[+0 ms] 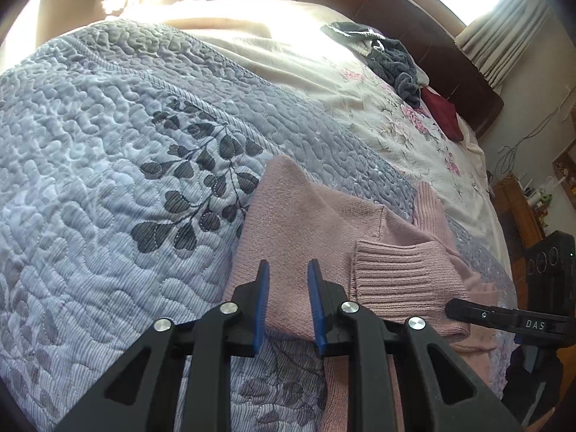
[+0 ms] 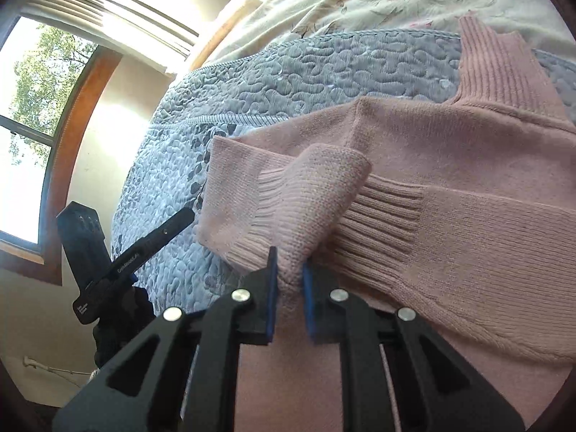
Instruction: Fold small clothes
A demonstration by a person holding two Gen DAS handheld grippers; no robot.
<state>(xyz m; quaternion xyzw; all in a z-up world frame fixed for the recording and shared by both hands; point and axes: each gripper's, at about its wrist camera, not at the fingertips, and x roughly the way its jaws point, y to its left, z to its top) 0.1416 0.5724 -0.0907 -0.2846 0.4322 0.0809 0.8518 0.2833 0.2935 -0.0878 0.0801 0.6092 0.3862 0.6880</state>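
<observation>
A pink knit sweater [image 1: 309,212] lies on the grey-blue quilted bedspread [image 1: 108,136], its ribbed sleeve cuff [image 1: 399,273] folded over the body. My left gripper [image 1: 288,263] is open just above the sweater's left part, with nothing between its blue pads. In the right wrist view, my right gripper [image 2: 289,260] is shut on a raised fold of the pink sweater [image 2: 450,151] near a ribbed cuff [image 2: 381,212]. The sweater's high collar [image 2: 493,61] points away. Each gripper shows in the other's view, the left gripper [image 2: 158,239] to the left and the right gripper [image 1: 468,315] to the right.
A pile of grey clothes [image 1: 392,61] and a dark red garment [image 1: 442,115] lie on the floral sheet [image 1: 406,133] near the dark wooden headboard [image 1: 414,25]. A window [image 2: 25,126] is to the left of the bed. Wooden furniture [image 1: 518,208] stands at the right.
</observation>
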